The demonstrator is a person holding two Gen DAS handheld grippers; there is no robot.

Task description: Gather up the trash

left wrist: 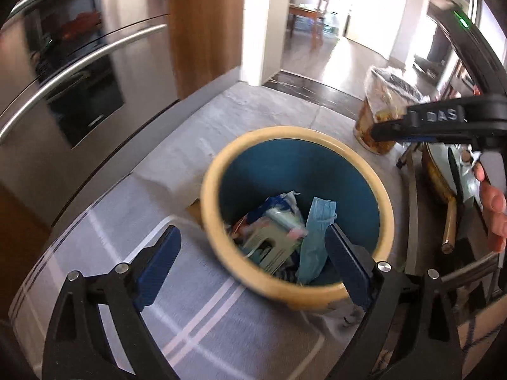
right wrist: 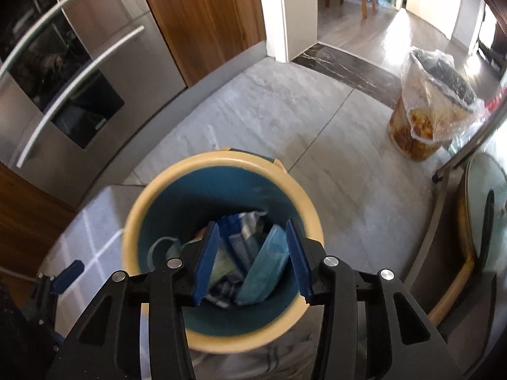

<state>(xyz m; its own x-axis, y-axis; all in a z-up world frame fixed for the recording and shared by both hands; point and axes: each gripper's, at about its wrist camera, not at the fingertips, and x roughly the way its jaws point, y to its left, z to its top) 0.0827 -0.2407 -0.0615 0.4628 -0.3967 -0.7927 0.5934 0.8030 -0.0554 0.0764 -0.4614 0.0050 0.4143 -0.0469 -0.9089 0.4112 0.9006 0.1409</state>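
A round bin with a cream rim and a blue inside stands on the floor below both grippers. In it lie a light blue face mask and crumpled wrappers. My left gripper is open wide over the near rim, nothing between its pads. In the right wrist view my right gripper hangs over the bin's rim, jaws apart. The face mask and wrappers lie loose below it. One finger of my right gripper shows at the right of the left wrist view.
A steel fridge and a wooden panel stand at the left. A second bin lined with a clear bag sits at the back right. Metal furniture legs crowd the right. A grey striped mat lies under the bin. A hand shows at the right edge.
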